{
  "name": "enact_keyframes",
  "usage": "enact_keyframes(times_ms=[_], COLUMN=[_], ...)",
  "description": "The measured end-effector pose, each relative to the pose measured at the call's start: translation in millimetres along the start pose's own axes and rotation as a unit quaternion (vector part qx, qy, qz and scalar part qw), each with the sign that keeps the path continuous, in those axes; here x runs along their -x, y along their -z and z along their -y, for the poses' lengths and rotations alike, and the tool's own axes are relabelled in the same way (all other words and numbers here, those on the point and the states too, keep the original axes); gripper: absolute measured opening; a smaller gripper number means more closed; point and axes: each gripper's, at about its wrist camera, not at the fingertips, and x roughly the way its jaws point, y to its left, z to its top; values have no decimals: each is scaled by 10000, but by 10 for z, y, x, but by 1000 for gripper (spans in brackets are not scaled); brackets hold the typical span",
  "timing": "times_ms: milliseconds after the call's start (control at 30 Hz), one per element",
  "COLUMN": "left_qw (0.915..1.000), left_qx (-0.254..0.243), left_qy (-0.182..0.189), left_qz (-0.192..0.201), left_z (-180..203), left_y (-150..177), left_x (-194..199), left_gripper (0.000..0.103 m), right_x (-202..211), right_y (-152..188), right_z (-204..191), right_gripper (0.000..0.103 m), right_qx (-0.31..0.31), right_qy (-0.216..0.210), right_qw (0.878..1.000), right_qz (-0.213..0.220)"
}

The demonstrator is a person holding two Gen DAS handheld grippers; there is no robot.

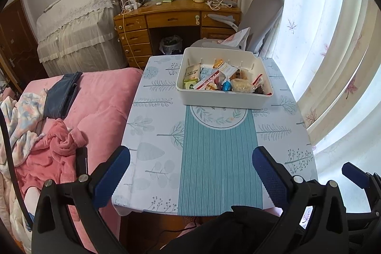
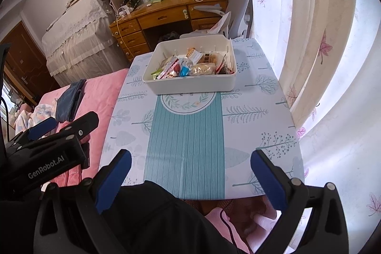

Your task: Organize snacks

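Note:
A white plastic bin [image 1: 223,100] stands at the far end of the small table [image 1: 154,135], filled with several wrapped snacks [image 1: 223,80]. The same bin [image 2: 190,85] and snacks [image 2: 190,66] show in the right wrist view. My left gripper [image 1: 190,154] hangs open over the near end of the table, well short of the bin, nothing between its blue pads. My right gripper [image 2: 190,156] is open too, over the near table edge, holding nothing. The left gripper's body [image 2: 47,149] shows at the left of the right wrist view.
A tree-print cloth with a teal striped runner [image 1: 219,158] covers the table. A pink bed [image 1: 95,106] with clothes lies left of it. Curtains [image 1: 333,63] hang on the right. A grey chair [image 1: 262,16] and wooden desk [image 1: 176,18] stand behind. Dark clothing [image 2: 154,218] is below the grippers.

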Motion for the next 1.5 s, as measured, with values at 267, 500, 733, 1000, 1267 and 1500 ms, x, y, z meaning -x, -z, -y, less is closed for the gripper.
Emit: enact_keyframes(times_ms=[267, 500, 733, 1000, 1267, 1500], left_qw=[10000, 10000, 9998, 9997, 9994, 9992], left_qx=[-1, 2, 39, 21, -44, -82], left_qy=[37, 35, 35, 29, 44, 54], left_qz=[-20, -80, -177, -240, -342, -378], left_z=[49, 68, 84, 116, 117, 113], left_y=[-20, -32, -22, -17, 51, 61], left_x=[-38, -82, -145, -162, -171, -176], left_gripper=[102, 102, 102, 102, 102, 102], right_x=[-34, -73, -162, -206, -243, -245], right_y=[-28, -41, -55, -34, 8, 31], right_z=[49, 81, 109, 107, 116, 128], right_gripper=[101, 101, 101, 101, 101, 101], right_qx=[-31, -72, -81, -87, -136, -161], right_qy=[19, 16, -14, -12, -4, -8], right_qw=[10000, 9999, 9995, 9989, 9981, 9979], right_qz=[-39, -123, -314, -464, -594, -625])
